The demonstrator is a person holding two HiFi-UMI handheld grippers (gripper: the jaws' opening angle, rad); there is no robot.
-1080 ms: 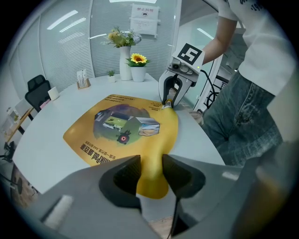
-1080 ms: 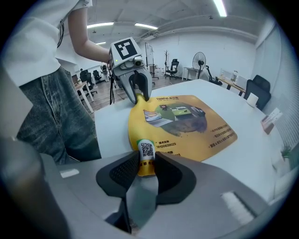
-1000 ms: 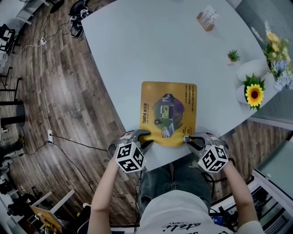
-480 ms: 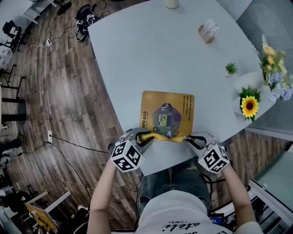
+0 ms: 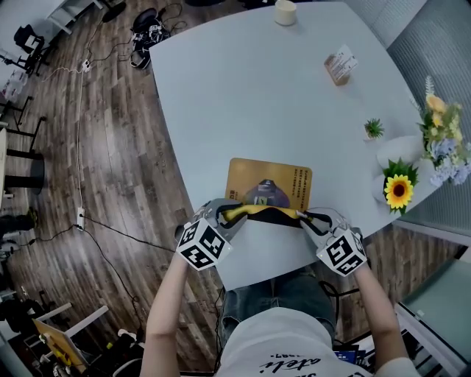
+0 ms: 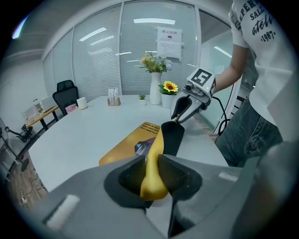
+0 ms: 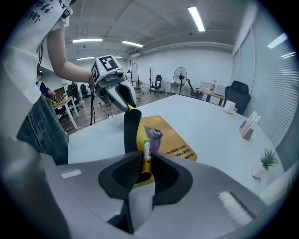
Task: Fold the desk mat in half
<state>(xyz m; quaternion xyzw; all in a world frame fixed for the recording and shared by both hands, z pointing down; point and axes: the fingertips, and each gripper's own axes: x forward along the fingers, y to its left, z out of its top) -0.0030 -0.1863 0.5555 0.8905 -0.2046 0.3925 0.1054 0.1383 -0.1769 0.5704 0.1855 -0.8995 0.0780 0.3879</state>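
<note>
The yellow desk mat [image 5: 269, 185] with a printed picture lies on the pale table [image 5: 250, 88], its far part flat. Its near edge is lifted off the table and curls over, showing the black underside [image 5: 271, 216]. My left gripper [image 5: 227, 215] is shut on the near left corner of the mat [image 6: 152, 172]. My right gripper [image 5: 303, 217] is shut on the near right corner [image 7: 144, 163]. In the left gripper view the right gripper [image 6: 183, 108] holds the far end of the raised edge; in the right gripper view the left gripper [image 7: 122, 95] does the same.
A sunflower in a white vase [image 5: 398, 190] and a bouquet [image 5: 440, 140] stand at the table's right edge, near a small potted plant [image 5: 374, 129]. A card holder [image 5: 340, 66] and a cup [image 5: 285, 12] stand farther back. The table's near edge [image 5: 265, 274] is close to the person's legs.
Both grippers have lifted the mat's near edge off the table and carried it away from the person. Less of the yellow face shows now, and the black underside has come into sight.
</note>
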